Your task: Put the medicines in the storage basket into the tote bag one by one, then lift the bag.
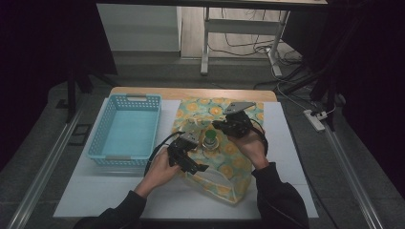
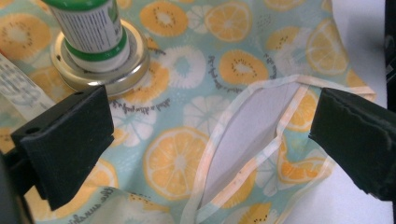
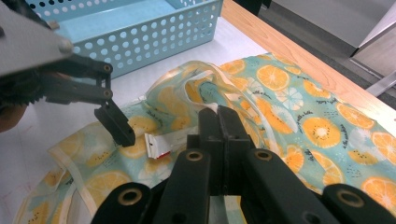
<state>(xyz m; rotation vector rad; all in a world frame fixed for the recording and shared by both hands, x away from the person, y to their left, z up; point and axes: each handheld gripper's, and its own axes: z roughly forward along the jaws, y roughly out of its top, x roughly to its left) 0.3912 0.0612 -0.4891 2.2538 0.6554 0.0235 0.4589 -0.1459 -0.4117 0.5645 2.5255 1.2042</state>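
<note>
One fruit-print bag [image 1: 217,157] lay mid-table beside one blue basket [image 1: 126,131]; the left gripper [image 2: 210,140] gaped wide and empty over it, while the right gripper [image 3: 223,122] pinched its fabric, jaws fully closed.

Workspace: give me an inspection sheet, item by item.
Surface: white table top, wooden far edge.
Job's things: orange-print bag lying flat, handle opening facing the left gripper; green-capped bottle upright on a metal lid.
Clutter: blue basket, nothing seen inside; small packet on the bag.
Grippers: left gripper open above the bag; right gripper shut, nothing visibly between its jaws.
Cables: black lead from the left gripper.
Surroundings: power strip on the floor.
</note>
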